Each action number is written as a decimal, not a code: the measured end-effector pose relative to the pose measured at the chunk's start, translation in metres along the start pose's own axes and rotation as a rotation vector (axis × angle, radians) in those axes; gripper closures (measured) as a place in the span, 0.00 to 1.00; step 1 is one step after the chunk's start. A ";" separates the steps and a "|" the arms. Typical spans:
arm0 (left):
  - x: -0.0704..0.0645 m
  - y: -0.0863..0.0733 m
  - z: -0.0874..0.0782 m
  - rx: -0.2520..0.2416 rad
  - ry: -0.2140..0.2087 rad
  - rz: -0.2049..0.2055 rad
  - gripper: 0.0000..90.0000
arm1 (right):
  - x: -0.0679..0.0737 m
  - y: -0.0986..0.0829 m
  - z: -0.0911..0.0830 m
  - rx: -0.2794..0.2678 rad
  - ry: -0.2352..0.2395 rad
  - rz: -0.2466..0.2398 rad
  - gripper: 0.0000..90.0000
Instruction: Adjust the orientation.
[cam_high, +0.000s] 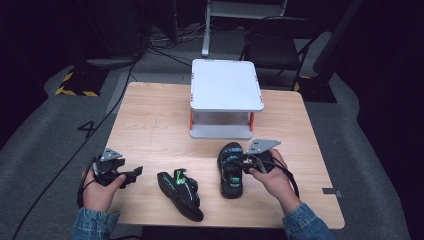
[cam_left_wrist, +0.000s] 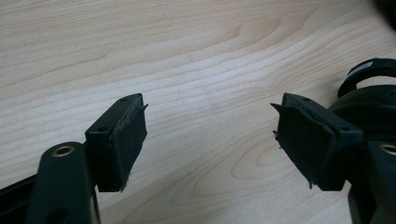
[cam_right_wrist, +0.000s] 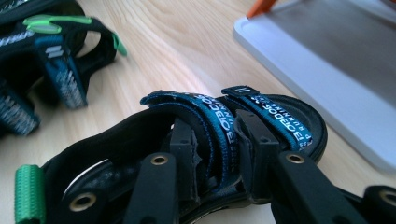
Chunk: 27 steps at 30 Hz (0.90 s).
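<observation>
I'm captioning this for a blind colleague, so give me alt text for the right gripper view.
The right gripper has its two black jaws closed on a teal strap of a black sandal lying on a light wooden table. A second sandal with green accents lies at upper left, and the base of a white shelf stand sits at upper right.

A black folding metal chair (cam_high: 272, 47) and black cables (cam_high: 165, 50) lie on the grey floor (cam_high: 45, 125), well beyond the jaws.

Left gripper (cam_left_wrist: 210, 135) jaws spread wide, right gripper (cam_right_wrist: 219, 144) jaws closed together.
</observation>
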<state>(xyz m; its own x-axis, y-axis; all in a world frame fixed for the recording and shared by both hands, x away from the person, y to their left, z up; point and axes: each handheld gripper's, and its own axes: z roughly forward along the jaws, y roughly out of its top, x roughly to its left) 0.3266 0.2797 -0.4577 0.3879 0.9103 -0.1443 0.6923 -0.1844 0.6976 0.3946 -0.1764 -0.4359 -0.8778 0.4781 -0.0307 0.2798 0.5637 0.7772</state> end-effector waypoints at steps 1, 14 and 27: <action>0.001 -0.001 -0.002 -0.001 0.004 -0.001 0.27 | -0.003 0.002 0.006 -0.004 0.005 -0.005 0.78; 0.001 0.002 0.002 -0.001 -0.003 0.007 0.28 | -0.007 -0.006 -0.001 -0.054 -0.070 0.051 0.48; -0.003 0.011 0.009 -0.006 0.000 0.029 0.27 | 0.055 0.011 -0.012 -0.059 -0.006 -0.010 0.66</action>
<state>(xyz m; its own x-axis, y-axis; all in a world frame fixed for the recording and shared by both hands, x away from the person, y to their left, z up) 0.3381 0.2720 -0.4560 0.4080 0.9045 -0.1239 0.6772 -0.2088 0.7055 0.3449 -0.1519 -0.4219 -0.8779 0.4770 -0.0428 0.2475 0.5283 0.8122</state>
